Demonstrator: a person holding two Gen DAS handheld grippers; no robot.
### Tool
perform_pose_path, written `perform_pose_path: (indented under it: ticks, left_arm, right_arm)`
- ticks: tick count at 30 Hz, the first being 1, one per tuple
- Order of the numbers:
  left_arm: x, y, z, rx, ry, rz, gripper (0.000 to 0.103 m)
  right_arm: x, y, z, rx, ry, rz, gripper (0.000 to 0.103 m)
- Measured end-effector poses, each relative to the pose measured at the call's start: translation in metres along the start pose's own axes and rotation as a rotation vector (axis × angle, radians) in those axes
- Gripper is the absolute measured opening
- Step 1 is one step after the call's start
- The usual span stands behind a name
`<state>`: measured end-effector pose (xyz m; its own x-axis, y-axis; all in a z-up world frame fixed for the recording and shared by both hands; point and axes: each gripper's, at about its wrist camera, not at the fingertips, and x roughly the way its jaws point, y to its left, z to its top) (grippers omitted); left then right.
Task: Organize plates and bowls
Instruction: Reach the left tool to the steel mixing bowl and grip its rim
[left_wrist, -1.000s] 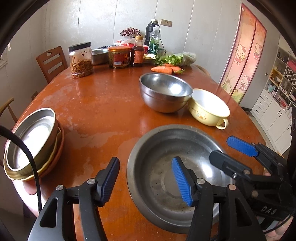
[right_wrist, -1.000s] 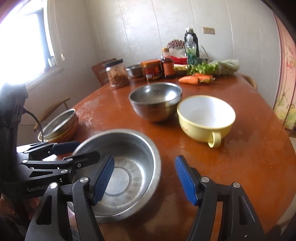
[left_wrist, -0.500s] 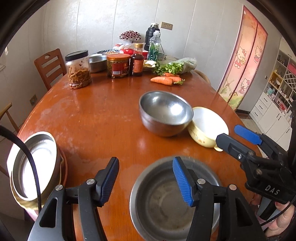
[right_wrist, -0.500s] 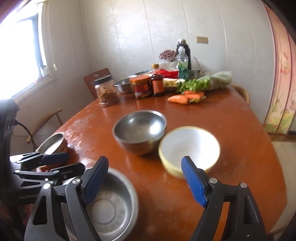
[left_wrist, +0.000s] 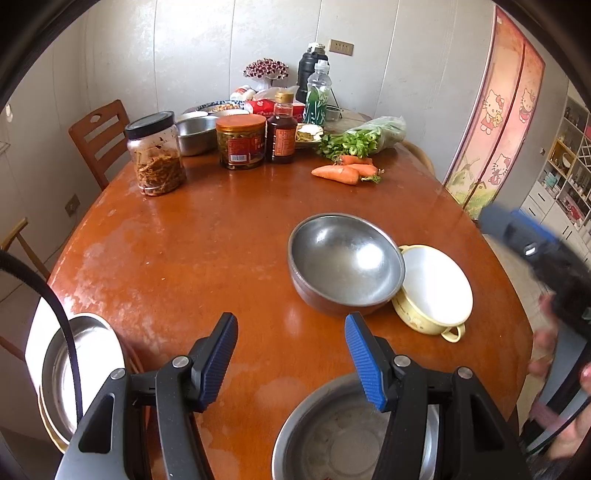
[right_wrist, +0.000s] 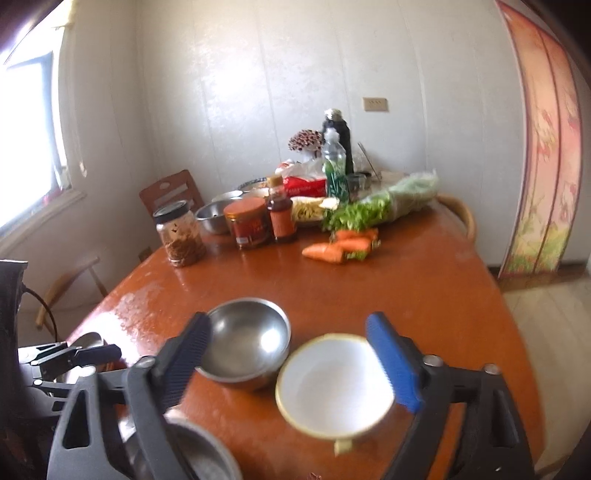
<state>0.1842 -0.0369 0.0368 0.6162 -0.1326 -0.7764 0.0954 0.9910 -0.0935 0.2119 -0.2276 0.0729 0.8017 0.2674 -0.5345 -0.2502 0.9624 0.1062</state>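
A: Steel bowl sat mid-table, touching the yellow bowl; right gripper was opening, empty.

B: Left gripper stood half-open, empty. Probably centre jaws over one rim.

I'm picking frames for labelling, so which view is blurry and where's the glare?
Right wrist view: smeared throughout, yellow bowl soft, window blown out. Left wrist view: sharp on the steel bowl, only the right tongs blurred; sheen on the table.
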Motion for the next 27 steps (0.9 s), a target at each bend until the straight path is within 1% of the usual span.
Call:
perform_pose_path:
  ticks: [1, 3, 4, 6, 8, 12, 13, 16, 19, 23, 27]
  left_arm:
    - [0.002, -0.001, 0.002, 0.003, 0.006, 0.003, 0.060]
    - [0.008, -0.004, 0.006, 0.005, 0.014, 0.005, 0.060]
    - [0.010, -0.005, 0.007, 0.006, 0.017, 0.004, 0.060]
    - [0.013, -0.005, 0.012, 0.006, 0.020, 0.010, 0.060]
    - [0.017, -0.003, 0.015, 0.000, 0.023, 0.015, 0.060]
    - [0.026, 0.001, 0.022, -0.015, 0.038, 0.025, 0.060]
    - [0.029, 0.003, 0.023, -0.021, 0.045, 0.026, 0.060]
    - [0.037, 0.006, 0.028, -0.030, 0.059, 0.033, 0.060]
    - [0.045, 0.008, 0.030, -0.036, 0.074, 0.033, 0.060]
    - [0.057, 0.008, 0.032, -0.043, 0.099, 0.023, 0.060]
    - [0.067, 0.009, 0.033, -0.050, 0.121, 0.018, 0.060]
  right_arm:
    - [-0.002, 0.003, 0.007, -0.033, -0.021, -0.003, 0.102]
    - [-0.005, 0.006, 0.023, -0.078, -0.063, 0.013, 0.102]
    - [-0.004, 0.004, 0.031, -0.073, -0.071, 0.038, 0.102]
    - [0.002, 0.000, 0.041, -0.053, -0.068, 0.072, 0.102]
    - [0.013, -0.002, 0.046, -0.053, -0.051, 0.075, 0.102]
    - [0.041, -0.005, 0.044, -0.048, 0.016, 0.093, 0.102]
    - [0.050, -0.006, 0.043, -0.048, 0.046, 0.096, 0.102]
    - [0.070, -0.004, 0.036, -0.094, 0.116, 0.078, 0.102]
    - [0.089, -0.003, 0.026, -0.127, 0.199, 0.036, 0.103]
    - [0.107, -0.009, 0.015, -0.127, 0.258, 0.035, 0.103]
    - [0.123, -0.012, 0.007, -0.108, 0.307, 0.057, 0.103]
